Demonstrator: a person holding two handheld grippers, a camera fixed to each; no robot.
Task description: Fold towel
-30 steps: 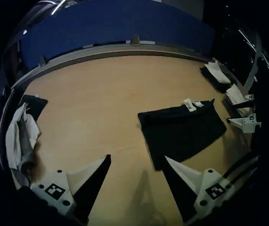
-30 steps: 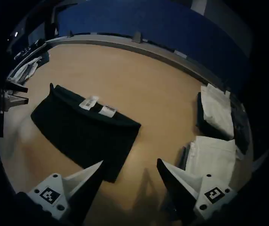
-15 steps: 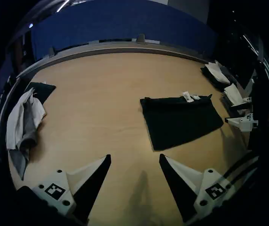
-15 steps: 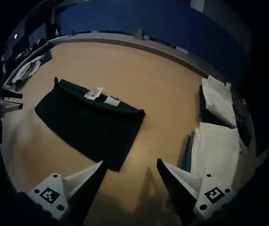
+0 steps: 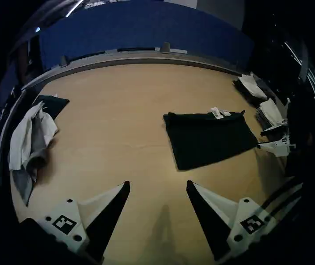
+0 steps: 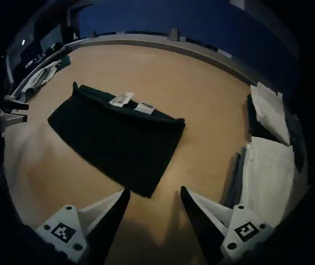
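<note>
The dark rectangular cloth towel (image 6: 117, 137) is laid flat near the middle of the light wooden tabletop (image 5: 113, 119), already doubled over, with a thicker rolled edge on its far side. Two white sewn-in tags (image 6: 123, 99) are seen on that far edge. Printing is present on them but is too small to be read; no brand can be made out.

The right gripper (image 6: 153, 189) is held just above the table with its fingers spread wide and nothing between them. The towel's nearest corner lies just in front of the gap. The left gripper (image 5: 157, 183) is likewise held wide open and empty, well apart from the towel, over bare wood.

A stack of folded white cloths (image 6: 267, 176) is noted at the right, crumpled white and grey cloths (image 5: 29, 141) at the left, and a blue partition wall (image 5: 135, 26) behind the table.

Risks judged: if only the top layer is pinched at the corner, the existing fold may be pulled open. If a single corner is lifted, the towel may be dragged askew across the smooth wood. The tags may be left exposed.
</note>
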